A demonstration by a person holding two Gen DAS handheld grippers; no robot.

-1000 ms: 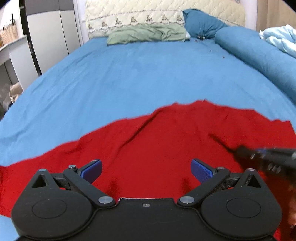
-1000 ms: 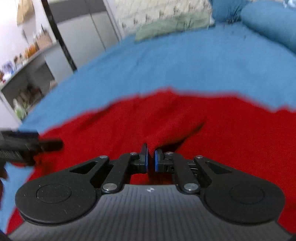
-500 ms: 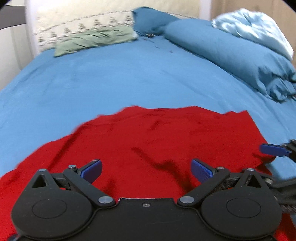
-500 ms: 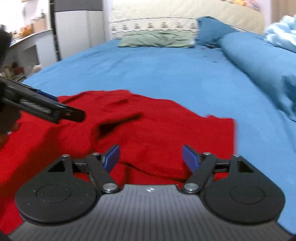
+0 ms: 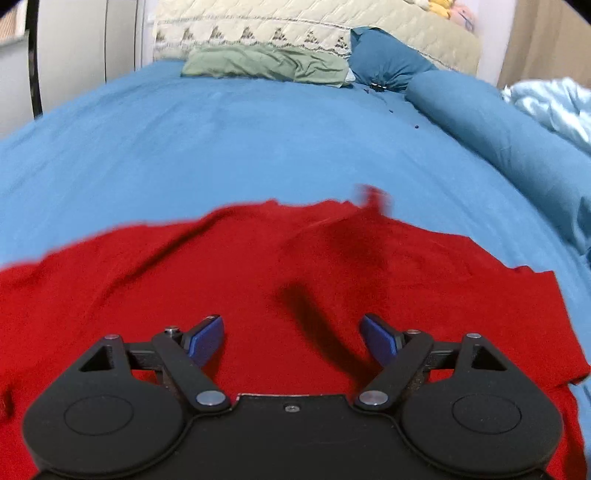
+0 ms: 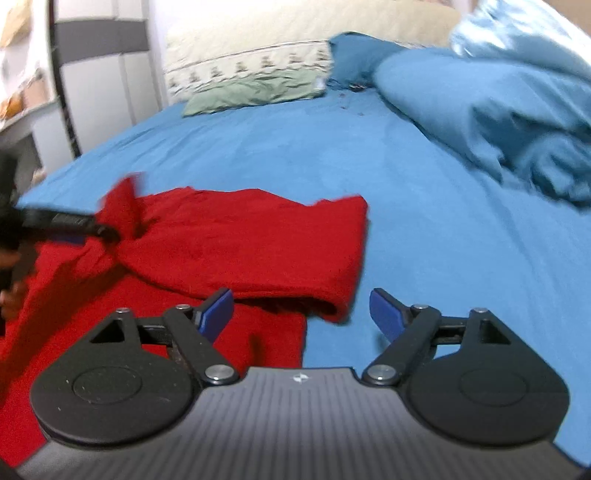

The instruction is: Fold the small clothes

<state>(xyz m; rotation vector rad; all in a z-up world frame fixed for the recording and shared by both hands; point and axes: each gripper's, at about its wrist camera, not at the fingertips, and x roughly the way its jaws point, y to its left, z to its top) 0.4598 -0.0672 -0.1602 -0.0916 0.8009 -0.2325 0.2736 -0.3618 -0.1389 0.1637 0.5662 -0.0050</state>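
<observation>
Lying on the bed: a red garment (image 5: 184, 277) is spread over the blue sheet (image 5: 221, 147) and fills the lower half of the left wrist view.
Garment shape: in the right wrist view one part of it (image 6: 240, 240) is doubled over the rest, and the rounded fold edge sits at centre frame on the sheet (image 6: 443, 221).
Loose flap: a blurred red tip stands up at the garment's far edge, centre right in the left view.
Left hand-held gripper (image 5: 293, 336): jaws spread wide, nothing between the blue pads (image 5: 207, 338), and the red cloth lies beneath them.
Same gripper from the side (image 6: 66, 221): a dark blurred bar at the left edge with its tip at bunched cloth; I cannot tell whether it touches.
Right hand-held gripper (image 6: 301, 310): jaws wide apart and empty, just before the fold edge.
Head of bed: a green pillow (image 5: 266, 66) and a dark blue pillow (image 5: 388, 62) lie against the cream quilted headboard (image 5: 295, 22).
Right side: a rolled blue duvet (image 5: 498, 122).
</observation>
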